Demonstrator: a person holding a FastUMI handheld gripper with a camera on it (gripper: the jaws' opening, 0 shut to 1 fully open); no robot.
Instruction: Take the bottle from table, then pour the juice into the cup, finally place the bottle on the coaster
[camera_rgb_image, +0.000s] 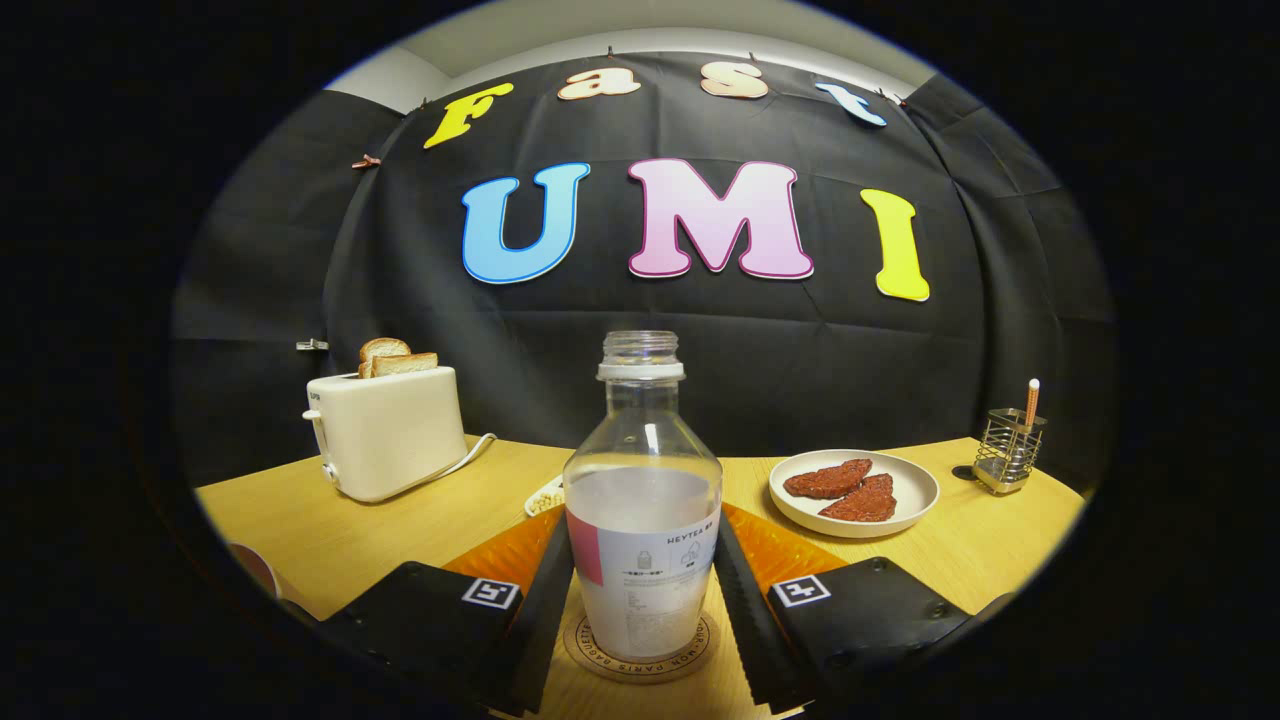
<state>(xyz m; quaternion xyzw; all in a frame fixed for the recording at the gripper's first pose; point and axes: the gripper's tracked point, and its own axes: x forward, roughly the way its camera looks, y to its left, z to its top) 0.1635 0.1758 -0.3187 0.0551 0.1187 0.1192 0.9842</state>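
- Peeking in beside the left finger, a pinkish rounded rim (255, 568) is mostly cut off; what it belongs to cannot be told.
- Standing on the pale wooden table (330, 530) is a cream two-slot toaster (387, 430) with two slices of toasted bread (396, 358) poking out of its top. Its white cord (470, 455) trails off to the right, and a small dark mark near its upper left corner is too tiny to make out.
- Behind the bottle's left side, a small white dish of pale bits (545, 497) is half hidden.
- The clear, uncapped plastic bottle holding whitish juice (642, 500) stands upright between the fingers, on a round wooden coaster with dark lettering around its edge (640, 655). That lettering is warped and partly covered, so it stays unread here.
- The bottle carries a white label with a pink patch; its small print is too fine to follow.
- An orange ribbed mat (790, 555) shows behind the bottle on both sides, mostly covered by the fingers.
- The gripper (642, 610) has its two fingers close along the bottle's lower sides in a narrow gap; whether both press on it cannot be told. Each finger base bears a square black-and-white marker.
- Further right, a white round plate (912, 482) holds two reddish-brown flat pieces (845, 490).
- A small wire mesh holder (1008, 450) with an orange-tipped stick (1031, 400) stands near the table's far right corner.
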